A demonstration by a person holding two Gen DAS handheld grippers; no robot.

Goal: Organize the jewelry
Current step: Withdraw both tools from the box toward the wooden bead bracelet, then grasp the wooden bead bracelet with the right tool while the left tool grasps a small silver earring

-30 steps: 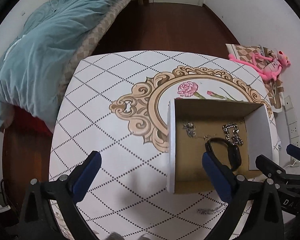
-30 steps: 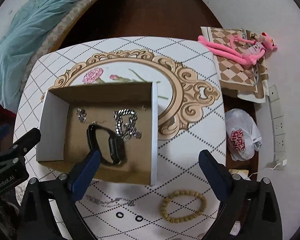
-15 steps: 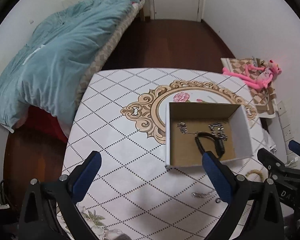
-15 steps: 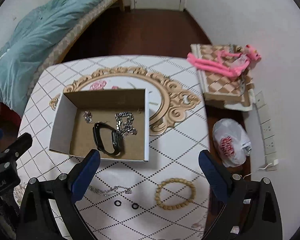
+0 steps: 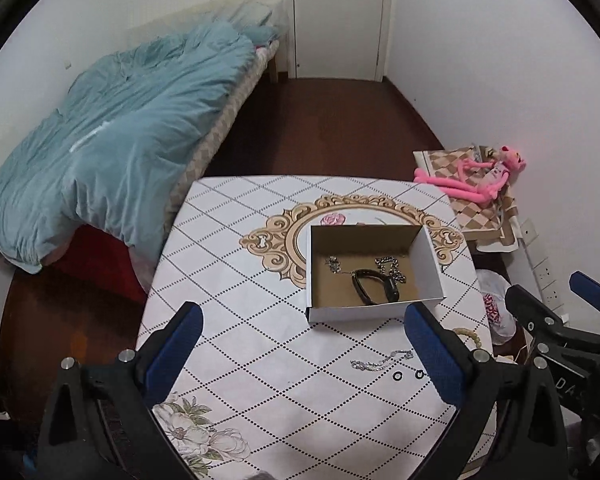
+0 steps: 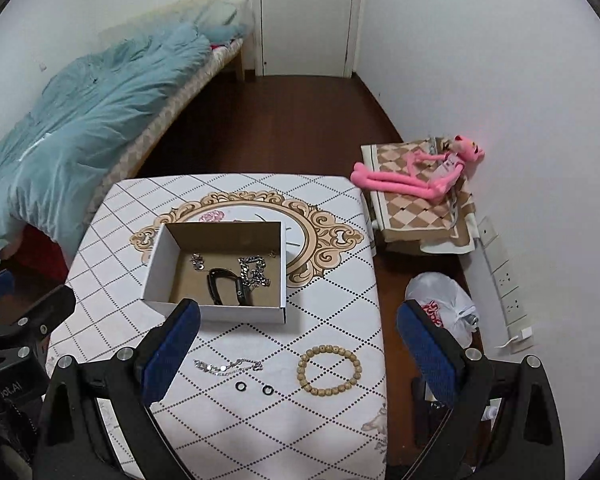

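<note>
An open cardboard box [image 6: 156,266] [image 5: 430,258] stands on the patterned table [image 6: 328,320] [image 5: 236,280]. Inside it lie a black wristband [image 6: 225,285] [image 5: 374,286], a chunky silver chain [image 6: 254,268] [image 5: 392,266] and a small silver piece [image 6: 197,261]. On the table in front of the box lie a thin silver chain [image 6: 228,366] [image 5: 380,361], two black rings [image 6: 254,388] [image 5: 408,375] and a wooden bead bracelet [image 6: 329,370]. My left gripper [image 5: 300,344] and right gripper [image 6: 298,344] both hang open and empty, well above the near end of the table.
A bed with a teal duvet [image 5: 112,136] runs along the left wall. A pink plush toy [image 6: 416,178] lies on a checkered cushion to the right. A white plastic bag [image 6: 444,300] sits on the dark floor beside the table. A closed door [image 6: 306,16] is at the back.
Both grippers have pulled up and back from the box, so the table and room show more widely. The jewelry has not moved.
</note>
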